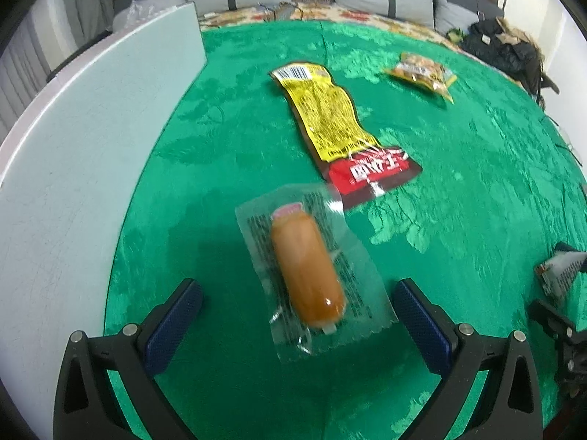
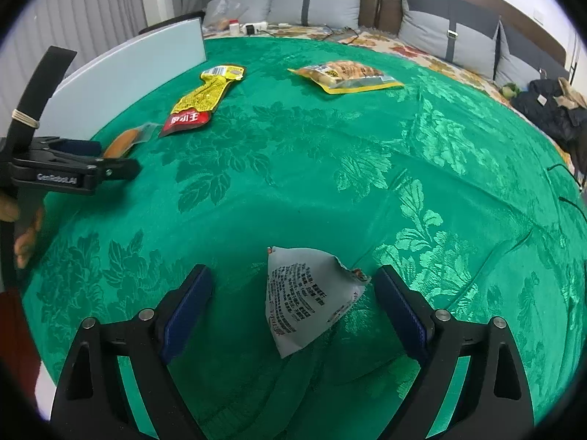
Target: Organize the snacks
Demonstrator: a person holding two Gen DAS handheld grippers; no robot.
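A sausage in a clear wrapper point(image 1: 308, 275) lies on the green cloth between the open fingers of my left gripper point(image 1: 297, 315); it also shows in the right wrist view point(image 2: 123, 142). A yellow and red snack pack point(image 1: 330, 124) lies just beyond it, also in the right wrist view point(image 2: 203, 101). An orange snack bag point(image 1: 422, 73) lies farther back, also in the right wrist view point(image 2: 346, 75). A grey triangular packet point(image 2: 304, 300) lies between the open fingers of my right gripper point(image 2: 293, 311); it shows at the right edge of the left wrist view point(image 1: 559, 271).
A pale blue board point(image 1: 91, 139) stands along the left side of the green-clothed table point(image 2: 330, 168). The left gripper's body point(image 2: 66, 168) shows at the left in the right wrist view. Grey cushions point(image 2: 315, 0) and a dark bag point(image 2: 550, 106) lie behind the table.
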